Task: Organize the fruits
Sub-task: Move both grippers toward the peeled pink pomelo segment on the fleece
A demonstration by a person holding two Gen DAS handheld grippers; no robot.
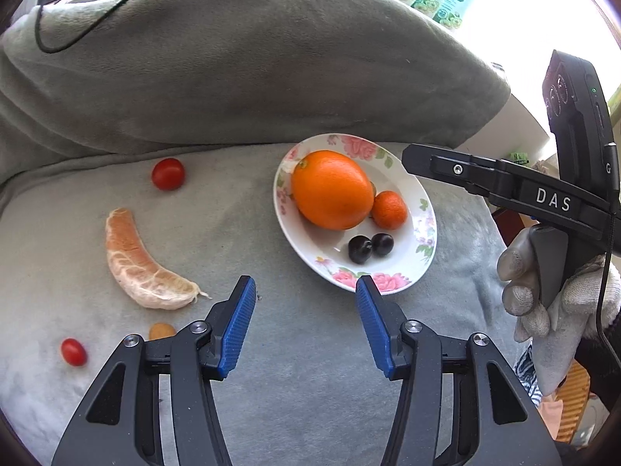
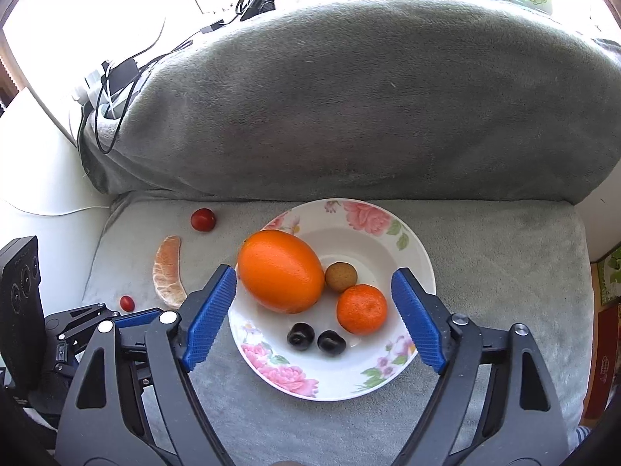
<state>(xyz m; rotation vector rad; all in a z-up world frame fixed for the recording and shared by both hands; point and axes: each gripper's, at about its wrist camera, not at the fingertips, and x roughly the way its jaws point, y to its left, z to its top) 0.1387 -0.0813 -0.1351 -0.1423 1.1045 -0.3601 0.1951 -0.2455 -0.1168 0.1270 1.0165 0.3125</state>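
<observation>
Status: the white floral-rimmed ceramic plate (image 2: 411, 240) is sitting centre-frame on the grey plush cushion (image 2: 504, 272) and is already holding five pieces — a large glossy orange (image 2: 280, 270), a small round mandarin (image 2: 361, 309), a small tan-brown round fruit (image 2: 340, 276) and two dark purple-black cherries (image 2: 313, 338).

Still lying loose on the cushion, left of the plate: a round red cherry tomato (image 1: 167, 174) at upper left, a peeled pale-orange citrus segment (image 1: 143, 268) curving down mid-left, an oval red cherry tomato (image 1: 73, 352) at lower left, and a small amber-orange piece (image 1: 161, 331) peeking out behind the left finger — too hidden to identify.

The left gripper (image 1: 306, 324) is hanging partly open and empty over bare cushion, between the segment and the plate. The right gripper (image 2: 313, 324) is standing wide over the plate's near half, nothing between its blue pads, nothing pressed.

Judgement: roughly past halfway — four loose items are remaining, all on the left side.
</observation>
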